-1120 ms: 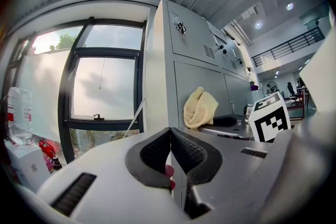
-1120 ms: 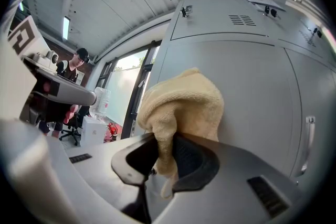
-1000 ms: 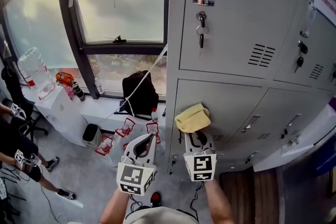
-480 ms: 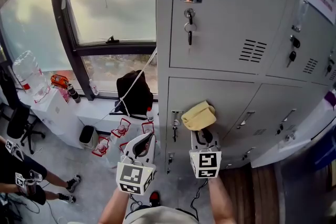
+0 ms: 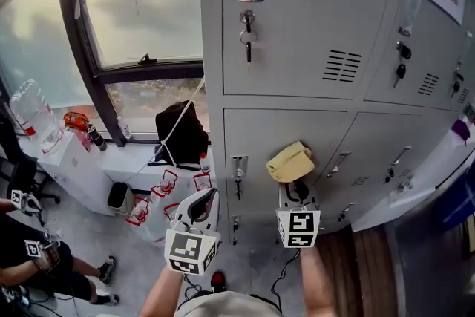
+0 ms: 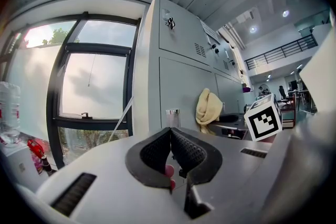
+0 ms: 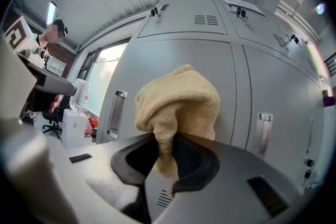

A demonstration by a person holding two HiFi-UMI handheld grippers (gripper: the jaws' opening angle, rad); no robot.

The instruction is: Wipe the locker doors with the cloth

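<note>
One bunched yellow terry cloth, two claws. The right claw pinches the cloth against the lower grey metal locker door, further right than a second ago and nearing the door's right seam. The left claw is pressed together and empty, hanging clear of the lockers.

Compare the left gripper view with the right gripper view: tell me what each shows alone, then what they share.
Left gripper view only: the left gripper with its jaws together and nothing between them, and a balcony railing far off at the right. Right gripper view only: the right gripper seen close up, its jaws clamped on the cloth. Both: the yellow cloth at the grey locker doors.
</note>
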